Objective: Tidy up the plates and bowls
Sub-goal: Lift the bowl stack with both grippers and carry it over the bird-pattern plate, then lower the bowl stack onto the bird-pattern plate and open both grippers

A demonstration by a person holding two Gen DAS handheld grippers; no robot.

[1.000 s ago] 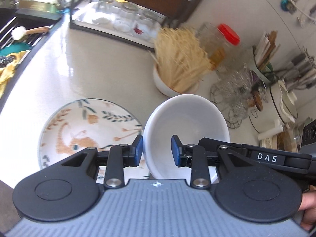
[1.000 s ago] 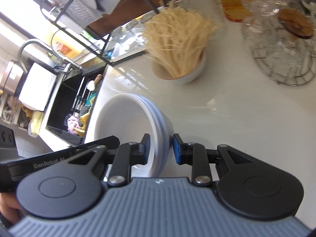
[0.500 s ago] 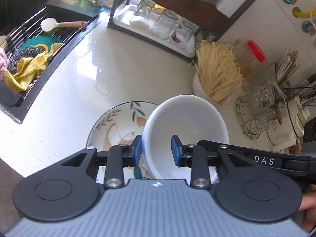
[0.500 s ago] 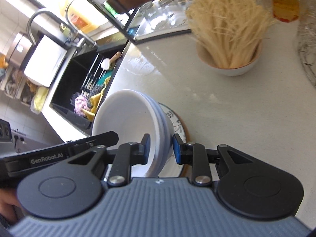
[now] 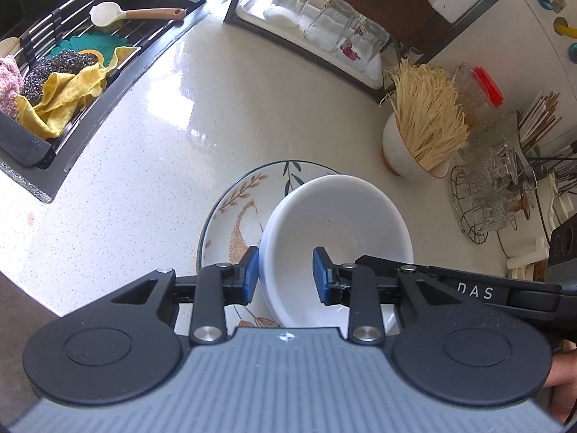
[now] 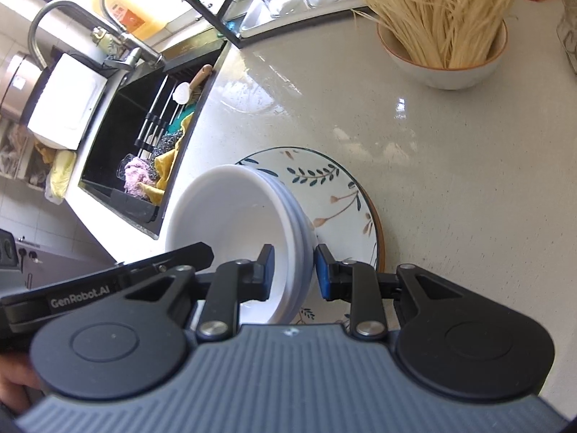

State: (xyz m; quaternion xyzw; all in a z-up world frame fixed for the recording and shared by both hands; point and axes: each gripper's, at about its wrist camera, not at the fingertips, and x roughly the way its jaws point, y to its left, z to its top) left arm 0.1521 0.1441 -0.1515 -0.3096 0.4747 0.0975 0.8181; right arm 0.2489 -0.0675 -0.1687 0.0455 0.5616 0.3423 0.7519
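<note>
A stack of white bowls (image 5: pixel 339 238) is held over a leaf-patterned plate (image 5: pixel 238 213) on the white counter. My left gripper (image 5: pixel 285 276) is shut on the stack's left rim, one finger outside and one inside. My right gripper (image 6: pixel 294 272) is shut on the opposite rim of the white bowls (image 6: pixel 234 231), which sit over the patterned plate (image 6: pixel 335 195). Whether the stack touches the plate cannot be told.
A bowl of dry noodles (image 5: pixel 425 133) stands behind the plate. A glass rack (image 5: pixel 324 32) is at the back, and a sink (image 5: pixel 54 72) with cloths and scrubbers at left. Wire basket with glassware (image 5: pixel 494 195) stands at right.
Both grippers have carried the bowl stack over the patterned plate. The views have risen and pulled back, so more counter and sink show.
</note>
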